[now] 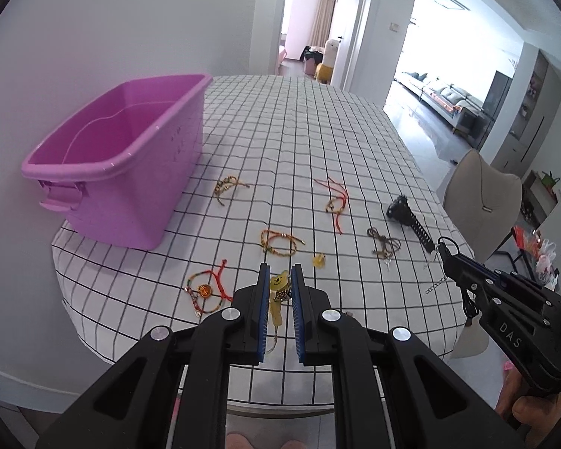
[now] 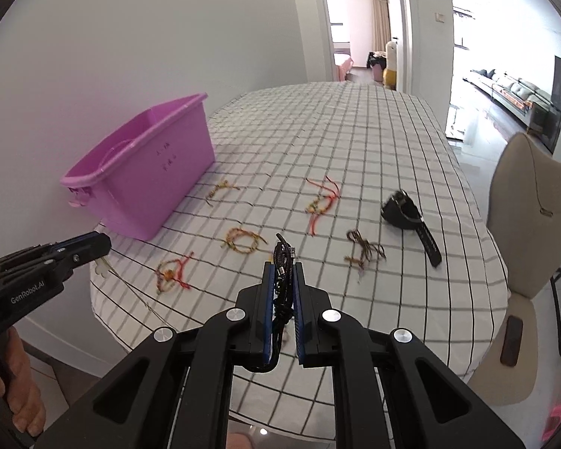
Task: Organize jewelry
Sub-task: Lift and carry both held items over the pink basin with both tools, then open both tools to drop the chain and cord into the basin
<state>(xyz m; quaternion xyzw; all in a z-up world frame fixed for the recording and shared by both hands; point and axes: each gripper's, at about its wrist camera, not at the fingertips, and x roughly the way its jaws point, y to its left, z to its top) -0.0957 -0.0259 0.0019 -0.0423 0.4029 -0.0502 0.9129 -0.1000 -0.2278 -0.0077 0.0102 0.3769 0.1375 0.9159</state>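
Left wrist view is showing my left gripper clamping a yellow bear-faced charm, while my right gripper is pinching a black braided cord. Four woven string bracelets, a brown cord and a black watch are lying on the checked cloth; the pink plastic bin is sitting empty

Storage bin stands at the worktop's left rear, against the wall. Cord bracelets lie spread to its right across the middle. Watch lies at far right, a knotted cord just before it. Chair stands beyond the right edge.
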